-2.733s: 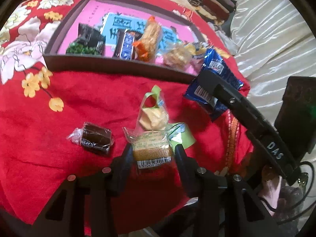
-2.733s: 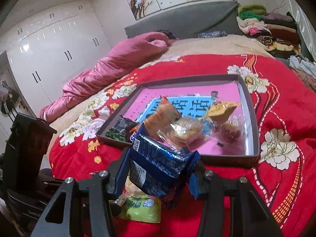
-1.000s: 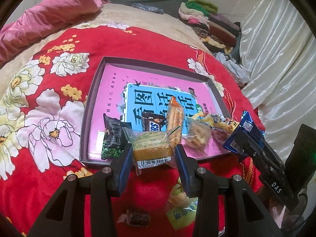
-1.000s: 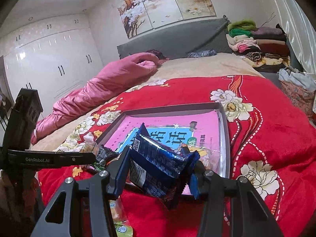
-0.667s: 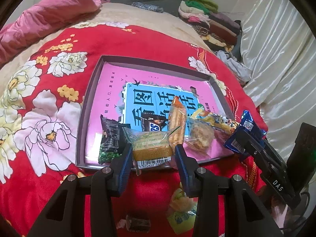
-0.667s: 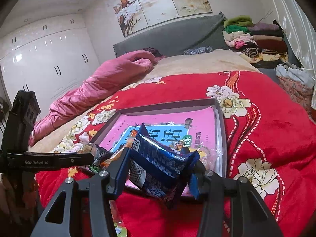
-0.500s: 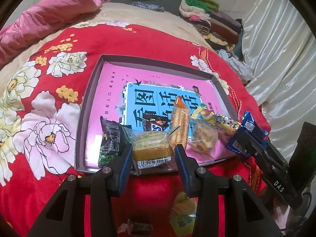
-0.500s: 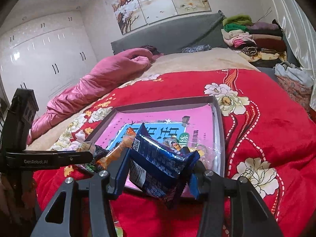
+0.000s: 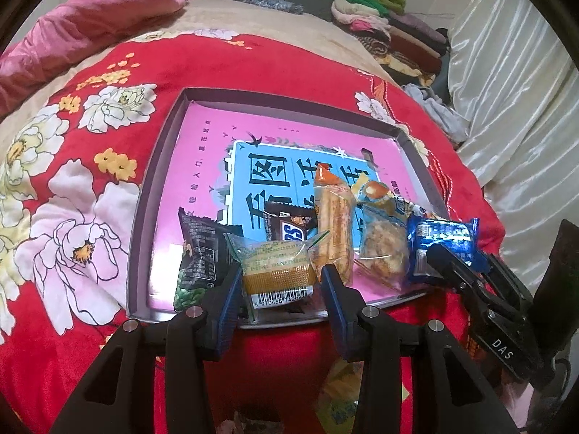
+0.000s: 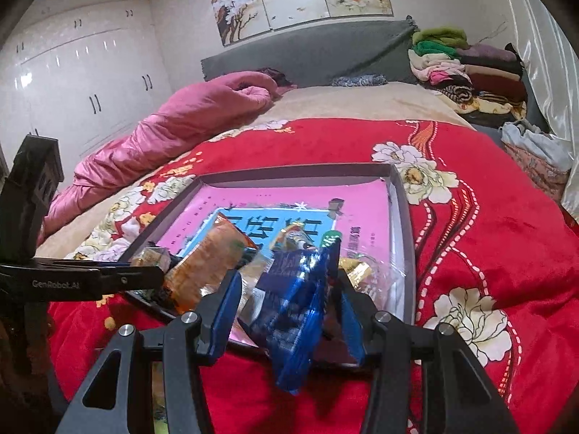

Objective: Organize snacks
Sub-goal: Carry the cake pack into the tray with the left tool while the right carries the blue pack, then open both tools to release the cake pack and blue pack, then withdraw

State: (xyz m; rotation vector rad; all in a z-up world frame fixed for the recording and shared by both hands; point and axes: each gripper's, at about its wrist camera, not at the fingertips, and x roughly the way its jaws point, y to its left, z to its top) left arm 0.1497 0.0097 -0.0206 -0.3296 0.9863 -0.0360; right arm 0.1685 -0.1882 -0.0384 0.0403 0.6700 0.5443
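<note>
A dark-rimmed tray (image 9: 144,217) with a pink and blue floor lies on the red flowered blanket. Along its near side lie a dark pea pack (image 9: 197,260), a brown chocolate bar (image 9: 289,224), an orange stick pack (image 9: 333,217) and a clear bag of fried bits (image 9: 383,249). My left gripper (image 9: 280,282) is shut on a clear-wrapped cake (image 9: 277,271) and hovers over the tray's near rim. My right gripper (image 10: 286,303) is shut on a blue packet (image 10: 300,296), which is tilted and blurred over the tray's (image 10: 398,217) near right corner. From the left wrist, that blue packet (image 9: 441,242) sits in the right fingers (image 9: 452,264).
On the blanket in front of the tray lie a yellow-green wrapped snack (image 9: 343,390) and a small brown one (image 9: 246,423). A pink duvet (image 10: 181,126) lies at the back left. Folded clothes (image 10: 466,68) are stacked at the back right, next to a white curtain (image 9: 524,108).
Both grippers have come closer over the tray's near edge with their snacks. The blue packet now sits more upright between the right pads and looks blurred.
</note>
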